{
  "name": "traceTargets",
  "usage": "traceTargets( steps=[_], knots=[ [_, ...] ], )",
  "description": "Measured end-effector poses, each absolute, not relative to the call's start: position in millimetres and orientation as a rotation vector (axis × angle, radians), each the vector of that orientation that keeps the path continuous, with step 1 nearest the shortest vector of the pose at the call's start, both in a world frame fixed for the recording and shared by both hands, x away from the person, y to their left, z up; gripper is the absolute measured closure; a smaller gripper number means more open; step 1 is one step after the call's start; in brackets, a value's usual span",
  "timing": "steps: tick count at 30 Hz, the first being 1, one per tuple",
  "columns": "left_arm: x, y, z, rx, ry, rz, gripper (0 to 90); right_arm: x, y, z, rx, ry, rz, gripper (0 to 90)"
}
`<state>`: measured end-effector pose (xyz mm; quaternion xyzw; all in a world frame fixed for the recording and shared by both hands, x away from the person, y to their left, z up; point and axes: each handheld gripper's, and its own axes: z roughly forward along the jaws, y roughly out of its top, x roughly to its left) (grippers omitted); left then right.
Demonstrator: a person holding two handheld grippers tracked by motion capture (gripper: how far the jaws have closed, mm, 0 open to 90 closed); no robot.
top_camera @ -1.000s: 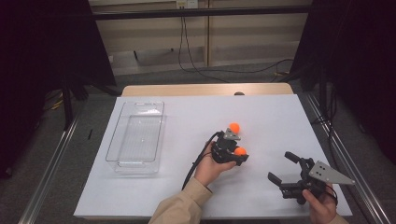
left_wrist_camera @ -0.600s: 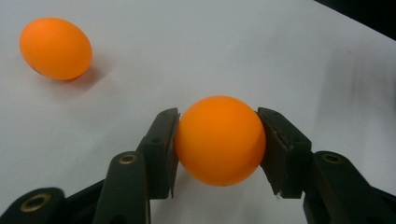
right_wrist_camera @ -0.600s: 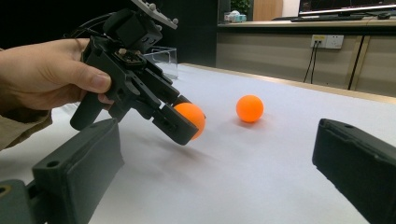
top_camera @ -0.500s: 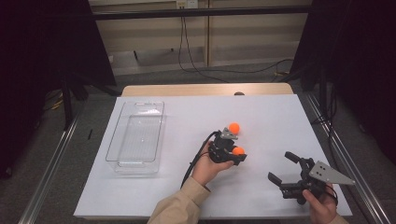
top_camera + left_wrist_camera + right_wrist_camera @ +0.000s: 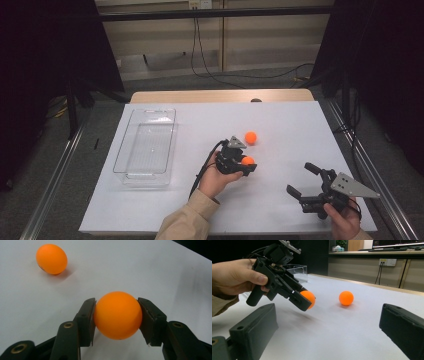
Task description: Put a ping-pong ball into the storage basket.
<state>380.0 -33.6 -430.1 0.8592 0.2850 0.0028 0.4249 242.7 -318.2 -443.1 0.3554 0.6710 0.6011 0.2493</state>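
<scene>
Left gripper [image 5: 117, 315] clamps an orange ball [image 5: 117, 315].
Right gripper [image 5: 310, 180] jaws wide open, empty; second ball [image 5: 250, 137] on the table [image 5: 280, 125].

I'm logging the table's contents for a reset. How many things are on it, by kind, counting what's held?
Orange balls: 2, one held in the left gripper as ball, one loose ball on the table.
Clear bins: 1, bin.
Total: 3
</scene>
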Motion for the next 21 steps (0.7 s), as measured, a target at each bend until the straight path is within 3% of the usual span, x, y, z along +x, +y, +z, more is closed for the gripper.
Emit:
traceTargets(
  steps=[21],
  knots=[
    [386, -13, -421, 2.109, 0.754, 0.039, 50.9, 243, -318, -443, 0.969, 1.829, 1.639, 1.1]
  ],
)
